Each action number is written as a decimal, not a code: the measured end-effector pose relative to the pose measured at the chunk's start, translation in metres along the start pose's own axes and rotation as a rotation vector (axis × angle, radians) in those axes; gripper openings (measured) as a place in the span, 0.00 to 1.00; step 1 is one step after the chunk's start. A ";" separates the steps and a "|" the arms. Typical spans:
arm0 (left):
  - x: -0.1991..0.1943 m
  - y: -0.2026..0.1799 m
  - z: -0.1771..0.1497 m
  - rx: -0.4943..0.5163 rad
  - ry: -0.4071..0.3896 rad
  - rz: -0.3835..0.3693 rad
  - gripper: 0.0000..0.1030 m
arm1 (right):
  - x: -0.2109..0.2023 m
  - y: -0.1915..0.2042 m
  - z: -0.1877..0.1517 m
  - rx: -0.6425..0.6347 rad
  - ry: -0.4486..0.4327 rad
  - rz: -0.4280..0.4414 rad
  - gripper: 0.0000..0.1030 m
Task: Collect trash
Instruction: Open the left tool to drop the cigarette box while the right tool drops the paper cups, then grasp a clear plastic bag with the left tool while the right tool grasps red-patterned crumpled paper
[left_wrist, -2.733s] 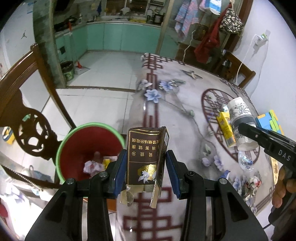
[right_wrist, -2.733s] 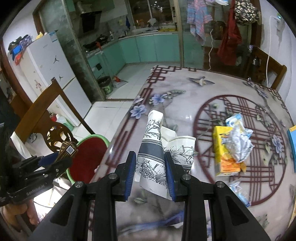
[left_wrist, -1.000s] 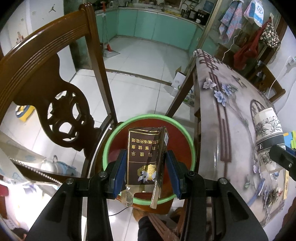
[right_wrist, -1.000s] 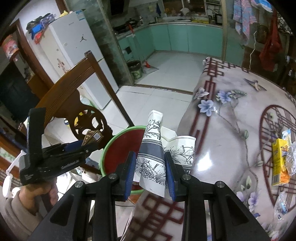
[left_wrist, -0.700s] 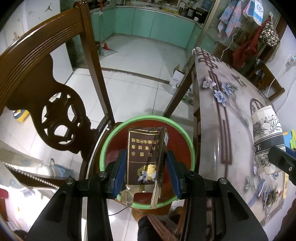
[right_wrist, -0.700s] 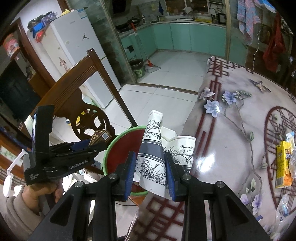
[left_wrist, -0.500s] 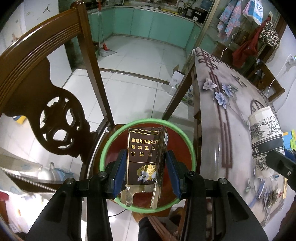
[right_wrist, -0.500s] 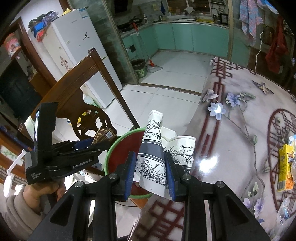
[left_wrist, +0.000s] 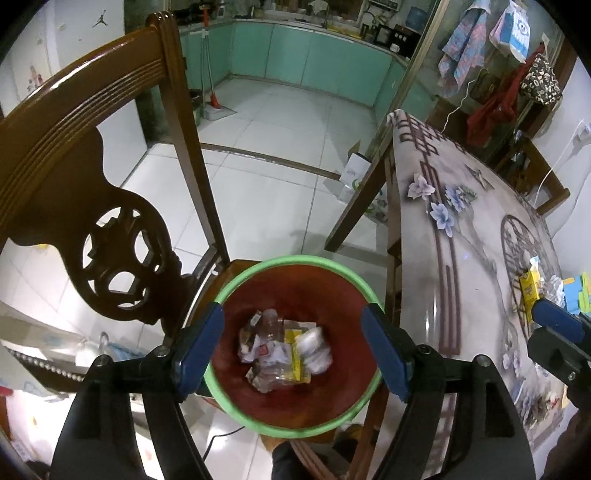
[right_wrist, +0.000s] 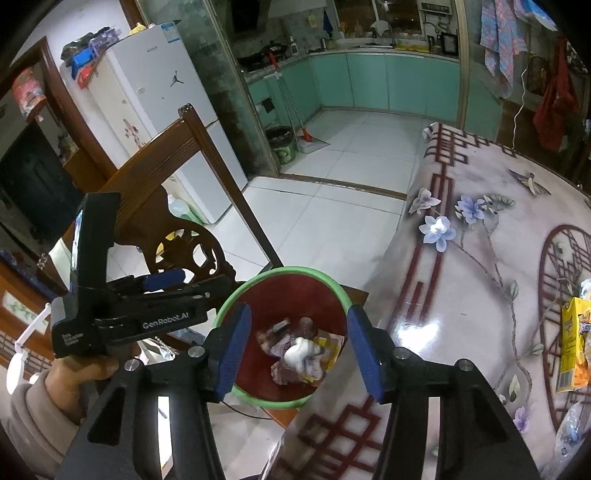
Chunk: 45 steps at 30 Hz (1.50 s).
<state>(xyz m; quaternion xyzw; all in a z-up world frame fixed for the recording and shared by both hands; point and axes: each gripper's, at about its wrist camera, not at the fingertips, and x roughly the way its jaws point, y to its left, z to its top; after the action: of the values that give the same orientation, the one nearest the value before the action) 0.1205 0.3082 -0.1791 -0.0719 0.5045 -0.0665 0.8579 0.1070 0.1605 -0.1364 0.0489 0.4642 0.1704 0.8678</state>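
Both our left gripper (left_wrist: 291, 349) and right gripper (right_wrist: 299, 349) hover with fingers spread, released and empty, above the green-rimmed red plastic bin (left_wrist: 258, 271) so dropped crumpled trash (left_wrist: 282, 350) lands inside.

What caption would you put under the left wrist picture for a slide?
Open left tongs held above a green-rimmed red bin of trash, between a wooden chair and the flowered table.

trash (left_wrist: 284, 349) in bin (left_wrist: 258, 273), between chair (left_wrist: 92, 177) and table (left_wrist: 472, 258)
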 end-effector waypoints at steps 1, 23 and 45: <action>-0.002 -0.001 -0.001 0.001 -0.002 -0.001 0.75 | -0.002 -0.001 -0.001 0.003 -0.003 -0.002 0.51; -0.012 -0.203 -0.060 0.328 0.052 -0.172 0.78 | -0.173 -0.202 -0.185 0.382 -0.043 -0.500 0.51; 0.049 -0.462 -0.137 0.439 0.228 -0.339 0.78 | -0.266 -0.372 -0.274 0.610 -0.071 -0.480 0.28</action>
<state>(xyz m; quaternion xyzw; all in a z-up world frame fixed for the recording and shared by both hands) 0.0048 -0.1617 -0.1994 0.0401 0.5519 -0.3239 0.7674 -0.1610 -0.2991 -0.1718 0.2005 0.4615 -0.1854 0.8441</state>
